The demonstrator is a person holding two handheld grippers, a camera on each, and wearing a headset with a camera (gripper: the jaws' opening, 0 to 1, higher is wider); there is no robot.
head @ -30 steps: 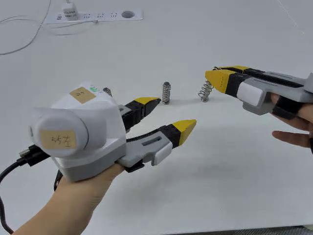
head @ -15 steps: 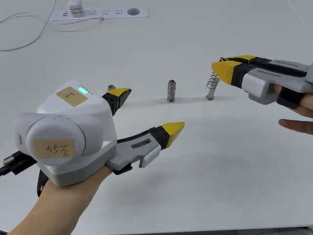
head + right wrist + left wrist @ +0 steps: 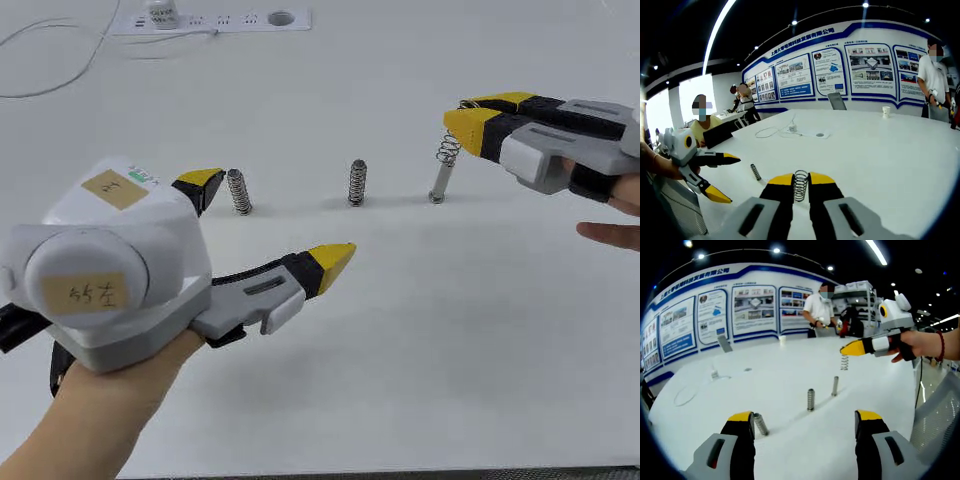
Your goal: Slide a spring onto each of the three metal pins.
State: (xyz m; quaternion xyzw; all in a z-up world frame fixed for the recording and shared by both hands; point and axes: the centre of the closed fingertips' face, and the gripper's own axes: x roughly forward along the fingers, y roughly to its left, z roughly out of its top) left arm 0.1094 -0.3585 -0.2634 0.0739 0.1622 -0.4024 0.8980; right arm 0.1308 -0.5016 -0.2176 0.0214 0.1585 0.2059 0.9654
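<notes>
Pinched spring (image 3: 447, 150) in right claw (image 3: 465, 118) over bare pin (image 3: 438, 183) at 2 o'clock, left claw (image 3: 272, 216) spread; likely risked misalignment, coils snagging pin tip.

Wide table (image 3: 450, 340) lies open on each side of the pins (image 3: 357, 185).

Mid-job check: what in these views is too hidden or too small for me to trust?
- Head view: whether the coiled steel spring in the right gripper is threaded on the slim bare metal pin; too small.
- Right gripper view: that pin, hidden behind the gripper's own jaws.
- Head view: pins inside the left spring and middle spring; coils cover them.
</notes>
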